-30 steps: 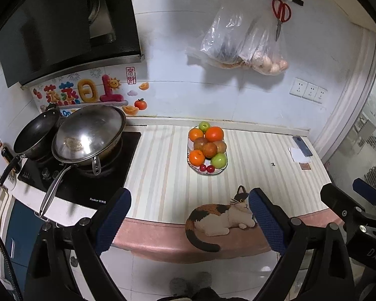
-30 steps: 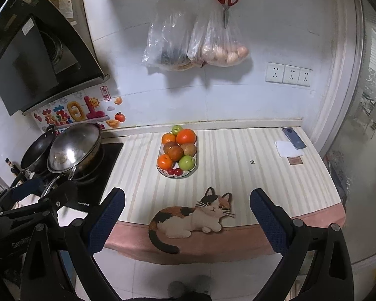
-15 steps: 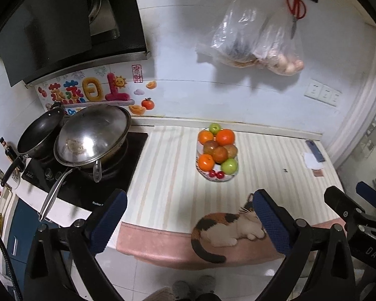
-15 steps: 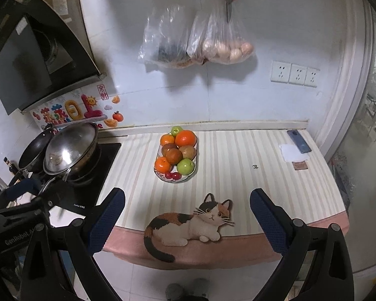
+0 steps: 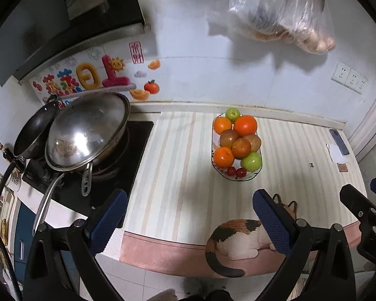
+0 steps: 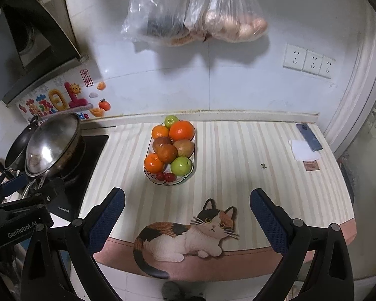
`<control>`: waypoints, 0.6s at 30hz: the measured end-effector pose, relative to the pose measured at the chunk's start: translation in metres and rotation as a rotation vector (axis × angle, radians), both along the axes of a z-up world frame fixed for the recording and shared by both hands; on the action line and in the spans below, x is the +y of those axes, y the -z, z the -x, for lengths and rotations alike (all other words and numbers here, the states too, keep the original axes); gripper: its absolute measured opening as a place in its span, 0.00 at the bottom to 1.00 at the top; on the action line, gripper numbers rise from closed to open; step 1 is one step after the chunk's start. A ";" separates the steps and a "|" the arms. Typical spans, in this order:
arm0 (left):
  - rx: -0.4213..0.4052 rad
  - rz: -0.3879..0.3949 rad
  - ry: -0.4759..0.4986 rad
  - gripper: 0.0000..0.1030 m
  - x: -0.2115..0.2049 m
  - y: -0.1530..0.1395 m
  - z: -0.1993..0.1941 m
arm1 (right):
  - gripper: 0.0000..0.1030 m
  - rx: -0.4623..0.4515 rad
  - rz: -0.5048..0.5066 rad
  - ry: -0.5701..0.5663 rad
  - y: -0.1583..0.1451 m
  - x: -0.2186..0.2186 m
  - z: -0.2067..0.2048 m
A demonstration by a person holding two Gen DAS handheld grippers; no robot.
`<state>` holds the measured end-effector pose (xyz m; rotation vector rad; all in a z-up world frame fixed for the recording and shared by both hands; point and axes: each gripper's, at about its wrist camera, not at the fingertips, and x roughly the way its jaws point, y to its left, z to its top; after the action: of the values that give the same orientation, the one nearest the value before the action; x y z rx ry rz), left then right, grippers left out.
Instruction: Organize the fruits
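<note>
Right wrist view: both grippers, left gripper (image 5: 188,215) & right gripper (image 6: 187,213), gape wide, empty; fruit bowl (image 6: 151,174) mid-worktop, piled high (oranges (image 6: 181,130) may roll if nudged).

Left claw (image 5: 188,215) (jaws wide) hangs before the fruit bowl (image 5: 237,176).

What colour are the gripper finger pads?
Dark blue, textured pads on black fingers; clearest in the right wrist view.
</note>
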<state>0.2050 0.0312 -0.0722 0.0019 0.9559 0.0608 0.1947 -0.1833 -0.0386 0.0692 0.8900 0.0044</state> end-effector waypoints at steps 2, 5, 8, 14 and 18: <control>0.011 0.000 0.000 1.00 0.000 0.005 -0.006 | 0.99 0.016 0.004 0.002 0.008 0.001 -0.009; 0.014 -0.006 0.001 1.00 -0.001 0.009 -0.012 | 0.99 0.037 -0.004 0.006 0.016 -0.001 -0.017; 0.026 -0.001 -0.002 1.00 0.000 0.013 -0.018 | 0.99 0.047 -0.004 0.010 0.023 -0.002 -0.023; 0.035 -0.001 0.007 1.00 -0.001 0.016 -0.021 | 0.99 0.056 0.006 0.014 0.028 -0.002 -0.028; 0.032 0.000 0.012 1.00 -0.001 0.014 -0.021 | 0.99 0.058 0.005 0.013 0.028 -0.001 -0.028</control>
<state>0.2261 0.0301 -0.0863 0.0083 0.9882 0.0500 0.2231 -0.1848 -0.0671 0.0710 0.9471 -0.0119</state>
